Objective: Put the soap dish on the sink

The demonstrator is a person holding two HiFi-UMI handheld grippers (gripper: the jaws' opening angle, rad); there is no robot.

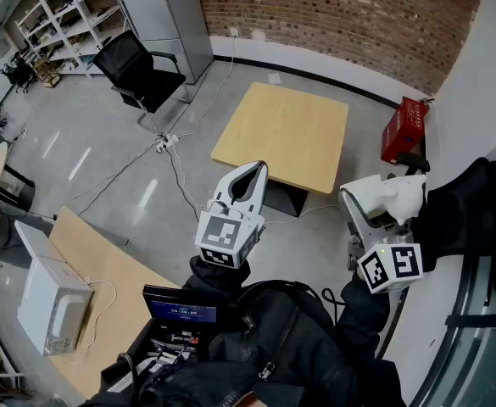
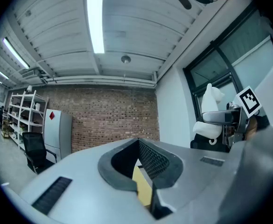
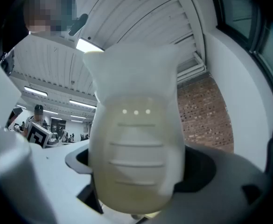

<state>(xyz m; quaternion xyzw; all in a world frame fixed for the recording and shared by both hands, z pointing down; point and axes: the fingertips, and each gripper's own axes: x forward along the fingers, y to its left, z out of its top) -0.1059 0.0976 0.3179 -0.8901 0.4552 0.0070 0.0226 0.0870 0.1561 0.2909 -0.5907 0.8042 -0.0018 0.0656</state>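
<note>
The soap dish (image 1: 403, 192) is white and ribbed, and my right gripper (image 1: 375, 203) is shut on it, holding it in the air at the right, near the window wall. In the right gripper view the soap dish (image 3: 136, 143) stands upright between the jaws and fills the middle, hiding the fingertips. My left gripper (image 1: 249, 181) hovers at mid-frame above the floor, shut with nothing in it. In the left gripper view, the left gripper (image 2: 142, 164) has its dark pads together, and the held soap dish (image 2: 212, 115) shows at the right.
A square wooden table (image 1: 286, 134) stands ahead on the grey floor, a red box (image 1: 404, 130) beside it at the wall. A black office chair (image 1: 137, 70) is far left. A desk with a white microwave (image 1: 51, 299) is at lower left. Cables cross the floor.
</note>
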